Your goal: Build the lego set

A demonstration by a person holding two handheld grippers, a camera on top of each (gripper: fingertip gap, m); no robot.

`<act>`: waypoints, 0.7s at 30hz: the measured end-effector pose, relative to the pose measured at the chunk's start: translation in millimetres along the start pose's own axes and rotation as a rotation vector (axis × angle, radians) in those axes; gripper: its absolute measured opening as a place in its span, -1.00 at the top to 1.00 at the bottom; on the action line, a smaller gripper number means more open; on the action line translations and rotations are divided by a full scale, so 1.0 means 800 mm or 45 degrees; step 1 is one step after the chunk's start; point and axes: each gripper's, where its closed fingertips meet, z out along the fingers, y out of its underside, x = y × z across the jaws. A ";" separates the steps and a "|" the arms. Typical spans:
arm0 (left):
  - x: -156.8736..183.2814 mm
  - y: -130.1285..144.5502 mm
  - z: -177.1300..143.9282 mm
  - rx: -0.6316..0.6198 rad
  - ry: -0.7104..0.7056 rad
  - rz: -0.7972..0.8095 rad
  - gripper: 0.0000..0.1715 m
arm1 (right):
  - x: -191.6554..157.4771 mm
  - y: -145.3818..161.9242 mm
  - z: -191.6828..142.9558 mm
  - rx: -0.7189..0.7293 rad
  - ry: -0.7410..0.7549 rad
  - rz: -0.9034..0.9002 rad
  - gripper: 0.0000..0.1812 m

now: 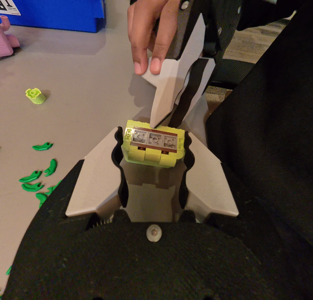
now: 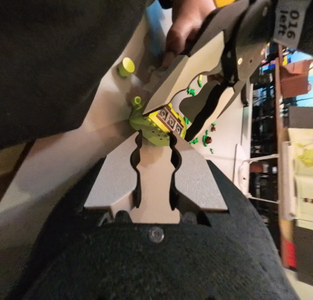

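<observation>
My left gripper clamps the lime lego block above the surface; my right gripper grips its far end. Mid-assembly, I judge; next needs a green leaf piece fetched.

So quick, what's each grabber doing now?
Left gripper: shut on the lime lego block.
Right gripper: shut on the same block.

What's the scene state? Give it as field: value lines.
held item: lime lego block, three grey plates on a brown strip on top
left gripper: shut on the block's two ends
right gripper: fingertips at the block's side
loose parts: green curved pieces, lime round piece
surface: grey table
background: blue bin
</observation>
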 end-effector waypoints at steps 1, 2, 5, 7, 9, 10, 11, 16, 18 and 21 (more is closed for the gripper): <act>0.000 0.000 0.000 0.000 0.000 0.000 0.17 | -0.001 0.001 0.000 -0.018 0.013 -0.071 0.65; 0.000 0.000 0.000 0.000 0.000 0.000 0.17 | -0.001 0.003 0.001 -0.032 0.026 -0.136 0.64; 0.000 0.000 0.000 -0.001 -0.001 0.002 0.16 | -0.001 0.006 0.001 -0.052 0.065 -0.290 0.65; 0.000 0.000 0.001 -0.001 -0.001 -0.001 0.16 | 0.001 0.006 0.001 -0.055 0.072 -0.351 0.69; 0.000 0.000 0.001 -0.001 0.004 -0.010 0.16 | 0.003 0.006 0.001 -0.068 0.061 -0.418 0.73; 0.000 0.000 0.000 -0.001 0.006 -0.014 0.16 | 0.003 0.007 0.001 -0.080 0.054 -0.457 0.74; 0.000 0.001 0.001 -0.002 0.004 -0.015 0.16 | 0.004 0.007 0.000 -0.088 0.043 -0.486 0.75; 0.000 0.002 0.001 -0.006 -0.014 -0.024 0.14 | 0.006 0.010 -0.004 -0.111 -0.006 -0.555 0.80; -0.003 0.002 -0.001 -0.002 -0.033 -0.038 0.14 | -0.021 0.035 -0.013 -0.218 -0.230 -0.626 1.00; -0.008 0.004 -0.004 0.001 -0.063 -0.044 0.14 | 0.002 0.050 -0.018 -0.267 -0.015 -0.424 0.78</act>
